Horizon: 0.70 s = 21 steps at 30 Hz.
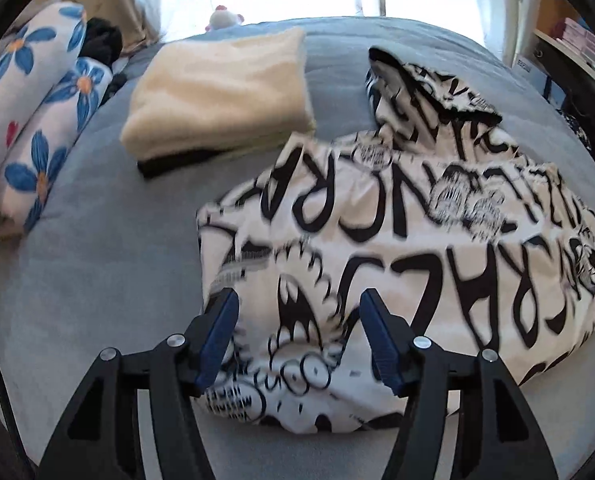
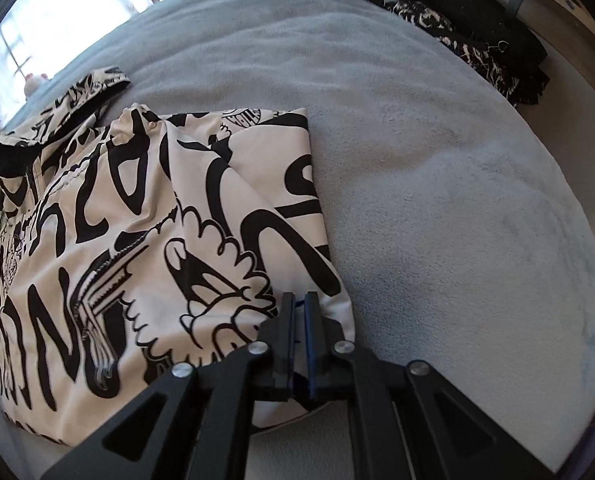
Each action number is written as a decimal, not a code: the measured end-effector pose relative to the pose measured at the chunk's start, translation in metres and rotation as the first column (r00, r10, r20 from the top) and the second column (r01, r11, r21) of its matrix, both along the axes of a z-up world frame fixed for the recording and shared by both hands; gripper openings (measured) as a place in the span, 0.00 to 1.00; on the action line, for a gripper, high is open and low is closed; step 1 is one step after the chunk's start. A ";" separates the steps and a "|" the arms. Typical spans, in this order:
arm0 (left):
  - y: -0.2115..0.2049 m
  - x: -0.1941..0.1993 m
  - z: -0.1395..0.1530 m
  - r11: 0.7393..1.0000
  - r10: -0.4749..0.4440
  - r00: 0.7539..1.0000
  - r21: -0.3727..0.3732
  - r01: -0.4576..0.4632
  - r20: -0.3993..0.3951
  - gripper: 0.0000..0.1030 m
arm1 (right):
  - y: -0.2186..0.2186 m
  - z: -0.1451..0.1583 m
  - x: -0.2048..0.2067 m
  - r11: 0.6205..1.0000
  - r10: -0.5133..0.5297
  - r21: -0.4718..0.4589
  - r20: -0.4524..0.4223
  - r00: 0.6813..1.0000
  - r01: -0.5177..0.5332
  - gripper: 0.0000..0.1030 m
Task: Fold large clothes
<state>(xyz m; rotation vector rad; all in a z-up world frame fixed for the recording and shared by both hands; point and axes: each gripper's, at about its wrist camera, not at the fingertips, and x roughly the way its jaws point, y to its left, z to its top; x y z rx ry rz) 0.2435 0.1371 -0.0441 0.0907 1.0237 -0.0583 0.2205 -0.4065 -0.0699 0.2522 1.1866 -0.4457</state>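
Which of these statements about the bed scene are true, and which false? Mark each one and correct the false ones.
1. The left claw is open above the printed garment. True.
2. The printed garment is plain blue. False: it is white with black lettering and cartoon figures.
3. A folded cream item lies on the grey blanket beyond the printed garment. True.
4. The right claw is spread wide. False: its jaws are almost together, at the garment's edge.
5. The flowered bedding carries green leaves. False: it shows blue flowers on white.
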 end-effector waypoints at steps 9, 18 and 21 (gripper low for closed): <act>-0.022 0.059 0.058 0.997 -0.068 0.998 0.044 0.067 0.008 0.65 | 0.014 0.042 0.042 0.998 0.065 0.021 -0.084 0.994 -0.063 0.28; -0.061 0.158 0.093 0.994 -0.095 0.996 0.058 0.095 -0.001 0.66 | 0.035 0.090 0.120 0.988 0.150 -0.028 -0.038 0.988 -0.151 0.39; -0.066 0.192 0.092 0.997 -0.075 0.997 0.022 0.076 -0.025 0.66 | 0.044 0.098 0.151 0.984 0.180 -0.015 -0.007 0.984 -0.180 0.40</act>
